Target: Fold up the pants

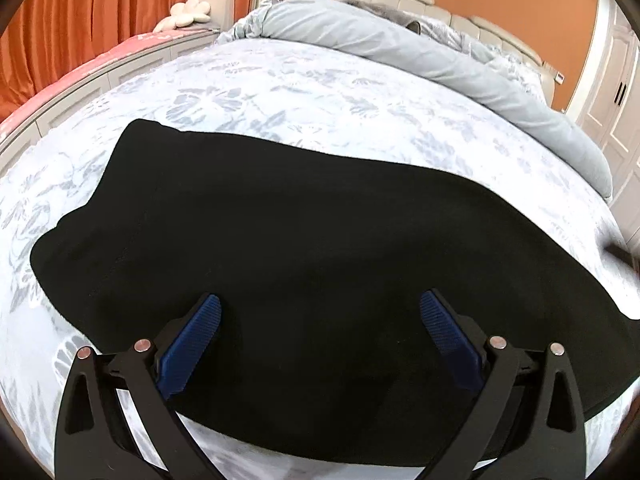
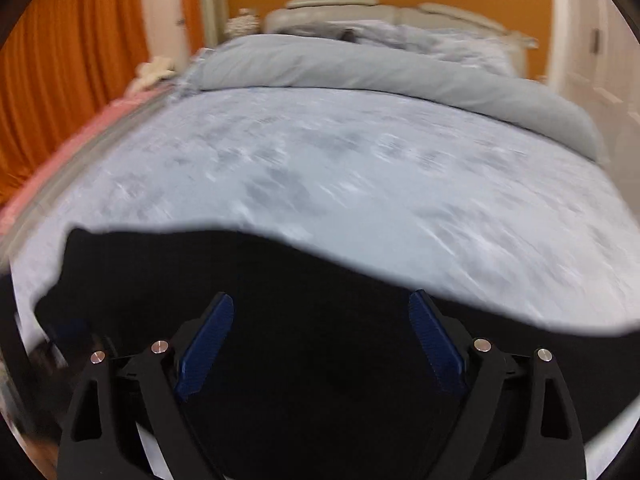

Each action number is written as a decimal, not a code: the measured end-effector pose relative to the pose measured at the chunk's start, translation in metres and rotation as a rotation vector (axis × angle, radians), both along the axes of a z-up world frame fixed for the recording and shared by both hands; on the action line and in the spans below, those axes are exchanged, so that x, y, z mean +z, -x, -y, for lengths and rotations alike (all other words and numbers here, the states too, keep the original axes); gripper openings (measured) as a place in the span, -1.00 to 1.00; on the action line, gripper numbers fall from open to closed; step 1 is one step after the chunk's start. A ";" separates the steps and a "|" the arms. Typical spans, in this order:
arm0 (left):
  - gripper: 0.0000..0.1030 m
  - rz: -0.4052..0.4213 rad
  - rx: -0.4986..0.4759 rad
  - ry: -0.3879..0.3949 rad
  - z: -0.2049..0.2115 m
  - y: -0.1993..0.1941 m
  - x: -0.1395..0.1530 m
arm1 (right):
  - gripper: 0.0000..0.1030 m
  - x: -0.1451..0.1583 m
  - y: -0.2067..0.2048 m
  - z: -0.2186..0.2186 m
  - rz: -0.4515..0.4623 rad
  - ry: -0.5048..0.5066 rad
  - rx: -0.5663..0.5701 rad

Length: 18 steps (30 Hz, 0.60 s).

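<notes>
Orange curtains (image 1: 80,20) hang at the upper left. Black pants (image 1: 300,240) lie flat across the middle of the bed (image 1: 280,92). At the bottom, the left gripper (image 1: 320,308) and right gripper (image 2: 321,306) both gape wide, holding nothing.

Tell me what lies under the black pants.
The black pants lie spread on the floral bedspread, which shows all around them. Whatever sits directly beneath the dark cloth is covered. Both grippers, left and right, hover open above.
</notes>
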<state>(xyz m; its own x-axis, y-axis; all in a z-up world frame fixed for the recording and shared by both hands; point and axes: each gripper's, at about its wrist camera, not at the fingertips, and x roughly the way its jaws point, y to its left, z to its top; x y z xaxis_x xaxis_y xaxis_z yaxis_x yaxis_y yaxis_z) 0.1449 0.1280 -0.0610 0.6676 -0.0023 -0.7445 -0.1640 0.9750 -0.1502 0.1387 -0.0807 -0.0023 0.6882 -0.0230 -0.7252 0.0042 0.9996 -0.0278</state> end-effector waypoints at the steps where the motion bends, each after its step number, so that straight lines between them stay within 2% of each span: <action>1: 0.91 0.012 0.001 0.006 0.001 0.004 0.000 | 0.69 -0.007 0.017 0.005 -0.008 0.051 -0.031; 5: 0.91 0.045 0.025 0.016 -0.002 0.018 -0.002 | 0.70 -0.039 0.061 0.033 -0.039 0.119 -0.113; 7: 0.91 0.073 0.066 -0.018 -0.001 0.030 0.003 | 0.70 -0.062 0.068 0.044 -0.067 0.170 -0.160; 9: 0.91 0.109 0.095 -0.059 0.004 0.045 0.013 | 0.70 -0.076 0.062 0.048 -0.107 0.180 -0.141; 12: 0.91 0.120 0.114 -0.152 0.022 0.063 0.024 | 0.70 -0.066 0.066 0.054 -0.096 0.163 -0.144; 15: 0.91 0.115 0.101 -0.215 0.041 0.074 0.029 | 0.70 -0.037 0.077 0.057 -0.009 0.108 -0.126; 16: 0.91 0.114 0.096 -0.242 0.050 0.077 0.030 | 0.72 -0.034 0.077 0.060 -0.008 0.122 -0.132; 17: 0.91 0.109 0.093 -0.255 0.056 0.079 0.029 | 0.80 -0.037 0.075 0.066 -0.037 0.150 -0.146; 18: 0.91 0.094 0.087 -0.268 0.065 0.080 0.028 | 0.80 -0.042 0.072 0.069 -0.065 0.157 -0.150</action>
<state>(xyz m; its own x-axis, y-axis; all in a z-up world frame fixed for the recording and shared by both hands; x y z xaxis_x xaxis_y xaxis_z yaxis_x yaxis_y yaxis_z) 0.0651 0.0628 -0.0327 0.7227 0.2460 -0.6459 -0.2462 0.9648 0.0919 0.0663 -0.1494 -0.0439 0.6203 -0.2378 -0.7474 0.1459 0.9713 -0.1880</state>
